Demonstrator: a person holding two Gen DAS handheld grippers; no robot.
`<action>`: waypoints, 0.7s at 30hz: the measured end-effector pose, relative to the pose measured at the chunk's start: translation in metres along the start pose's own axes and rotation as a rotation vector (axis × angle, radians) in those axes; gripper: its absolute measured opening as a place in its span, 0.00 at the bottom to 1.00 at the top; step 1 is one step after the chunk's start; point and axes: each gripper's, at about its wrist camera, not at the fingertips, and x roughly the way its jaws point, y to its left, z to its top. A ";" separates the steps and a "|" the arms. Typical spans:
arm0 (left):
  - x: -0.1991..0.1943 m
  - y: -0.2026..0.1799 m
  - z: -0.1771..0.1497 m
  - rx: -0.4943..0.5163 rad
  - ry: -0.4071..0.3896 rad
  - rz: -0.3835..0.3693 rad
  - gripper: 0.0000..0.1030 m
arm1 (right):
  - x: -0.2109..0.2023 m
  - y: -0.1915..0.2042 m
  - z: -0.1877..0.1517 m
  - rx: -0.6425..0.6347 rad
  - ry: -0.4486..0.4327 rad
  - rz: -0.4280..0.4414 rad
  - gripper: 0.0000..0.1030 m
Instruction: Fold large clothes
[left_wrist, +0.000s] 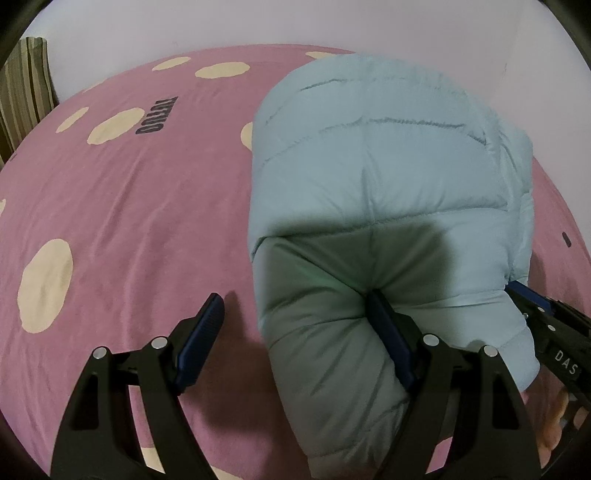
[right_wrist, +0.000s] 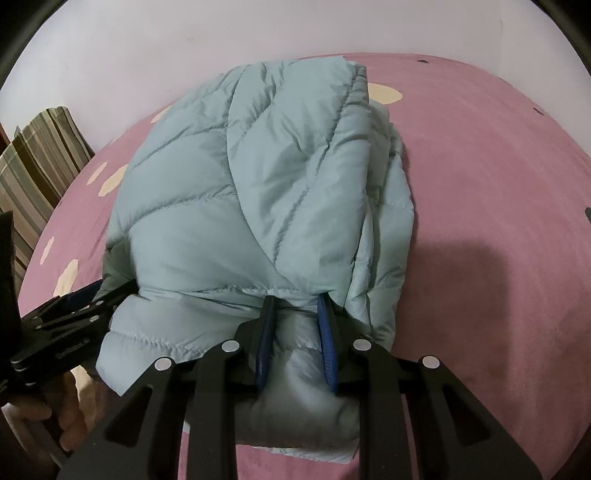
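Pink bedspread (left_wrist: 129, 221) with cream dots covers bed, dark lettering ahead-left of left gripper (left_wrist: 295, 325). Pale wall (left_wrist: 258, 22) beyond far edge; striped cushion (left_wrist: 22, 92) far left against it. Light-blue puffer jacket (left_wrist: 388, 166), bundled, lies on spread ahead of both grippers. Left gripper jaws wide apart: one pad on jacket's near edge, other over bare spread, nothing pinched. Right gripper (right_wrist: 295, 332) clamps jacket's near fold, padding bulging between fingers. Gripper shadows on spread.

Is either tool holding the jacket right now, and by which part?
Right tool pinches the puffer jacket at its near bunched edge. Left tool stands open, gripping nothing.
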 end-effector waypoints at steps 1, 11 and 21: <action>0.001 0.000 0.000 0.001 0.001 0.000 0.77 | 0.000 0.000 0.000 0.002 -0.002 0.002 0.22; 0.000 -0.002 -0.002 0.006 -0.003 0.015 0.77 | -0.004 -0.005 -0.003 0.025 -0.012 0.021 0.22; -0.016 0.006 -0.001 -0.011 -0.026 -0.022 0.76 | -0.016 -0.006 -0.007 0.032 -0.044 0.034 0.25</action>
